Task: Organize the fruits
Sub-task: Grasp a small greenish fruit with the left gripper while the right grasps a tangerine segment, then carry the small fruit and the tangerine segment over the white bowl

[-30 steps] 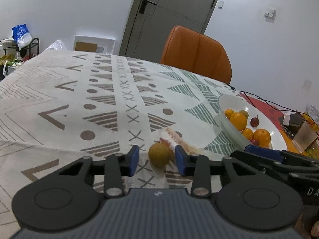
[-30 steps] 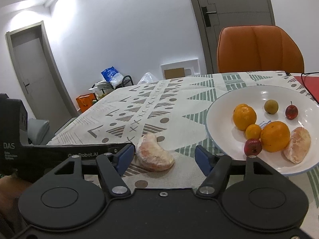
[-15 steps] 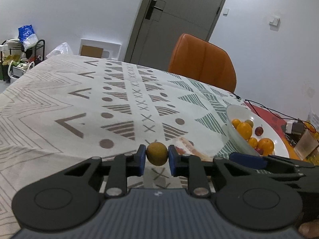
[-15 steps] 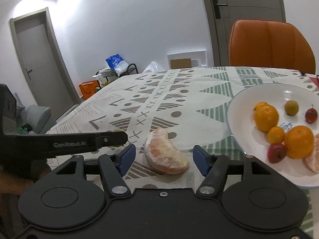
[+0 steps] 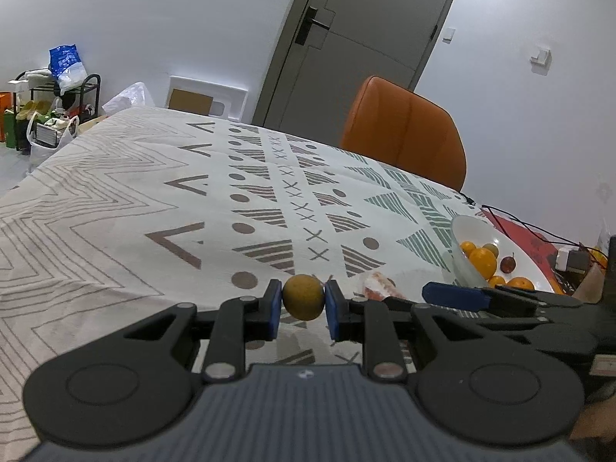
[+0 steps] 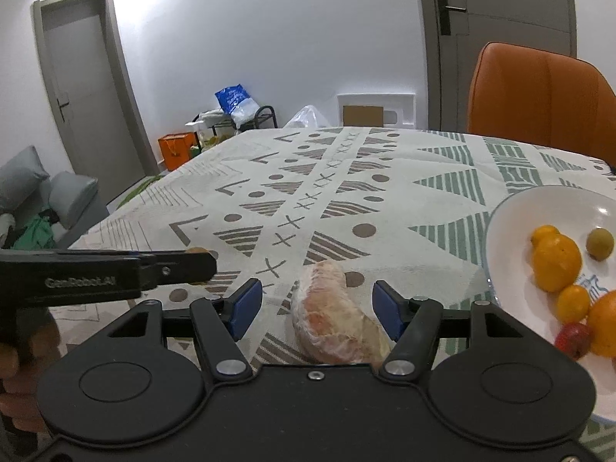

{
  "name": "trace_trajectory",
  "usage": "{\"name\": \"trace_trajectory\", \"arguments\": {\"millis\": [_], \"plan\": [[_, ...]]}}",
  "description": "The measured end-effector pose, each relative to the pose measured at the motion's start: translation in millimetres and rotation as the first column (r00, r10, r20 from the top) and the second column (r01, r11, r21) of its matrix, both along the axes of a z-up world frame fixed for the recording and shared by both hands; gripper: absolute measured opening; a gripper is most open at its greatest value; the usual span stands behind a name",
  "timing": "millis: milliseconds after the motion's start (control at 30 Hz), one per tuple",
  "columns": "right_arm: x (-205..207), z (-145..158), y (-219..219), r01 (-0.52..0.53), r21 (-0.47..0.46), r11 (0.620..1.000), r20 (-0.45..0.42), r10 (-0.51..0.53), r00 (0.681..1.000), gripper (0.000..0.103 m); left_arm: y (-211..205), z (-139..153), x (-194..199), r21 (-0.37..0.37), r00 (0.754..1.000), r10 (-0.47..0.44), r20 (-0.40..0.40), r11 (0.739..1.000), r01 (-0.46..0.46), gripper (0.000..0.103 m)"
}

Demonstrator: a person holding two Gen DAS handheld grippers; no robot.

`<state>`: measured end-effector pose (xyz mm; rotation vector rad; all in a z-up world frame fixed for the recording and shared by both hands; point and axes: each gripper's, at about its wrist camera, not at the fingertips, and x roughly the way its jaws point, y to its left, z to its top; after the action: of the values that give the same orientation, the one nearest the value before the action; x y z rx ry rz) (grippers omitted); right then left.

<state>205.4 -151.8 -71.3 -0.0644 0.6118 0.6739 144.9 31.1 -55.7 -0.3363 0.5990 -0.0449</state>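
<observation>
Patterned cloth covers the worktop (image 5: 115,208), with grey doors and an orange chair (image 5: 404,131) beyond both grippers. Only the left wrist view shows the left gripper (image 5: 303,304) clenched on a small brown fruit (image 5: 303,297), now lifted higher than a second ago. The right gripper (image 6: 315,308) stays spread around a wrapped pomelo segment (image 6: 331,315); the white bowl (image 6: 512,208) of oranges sits to its right.

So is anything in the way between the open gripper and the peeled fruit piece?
Nothing visible. The peeled wedge lies on the tablecloth between the right gripper's open fingers, with bare cloth on each side. The left gripper is off to the side, shut on a small brown fruit.
</observation>
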Motion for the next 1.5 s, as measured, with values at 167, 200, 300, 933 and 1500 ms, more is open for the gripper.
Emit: {"name": "trace_trajectory", "arguments": {"millis": [167,200,300,933,1500], "plan": [[4.6,-7.7,0.4,-0.004,-0.017,1.000,-0.031,0.003,1.000,0.060,1.0,0.3,-0.6,-0.009,1.000,-0.002,0.002,1.000,0.002,0.022],[3.3,-8.2,0.1,-0.006,-0.018,1.000,-0.022,0.006,1.000,0.058,0.2,0.2,-0.2,-0.008,1.000,-0.002,0.002,1.000,0.002,0.022],[0.2,-7.8,0.6,-0.008,-0.044,0.999,-0.009,0.008,1.000,0.044,-1.8,0.7,-0.2,-0.010,1.000,-0.008,0.003,1.000,0.008,0.022],[-14.0,19.3,-41.8,0.036,0.081,0.996,0.033,-0.039,0.999,0.038,-34.4,11.2,6.0,0.006,0.996,-0.079,0.032,0.997,0.079,0.022],[-9.3,43.9,-108.3,0.156,0.161,0.974,0.065,-0.169,0.983,0.038,-86.6,32.1,23.5,0.038,0.980,-0.182,0.086,0.983,0.179,0.022]]}}
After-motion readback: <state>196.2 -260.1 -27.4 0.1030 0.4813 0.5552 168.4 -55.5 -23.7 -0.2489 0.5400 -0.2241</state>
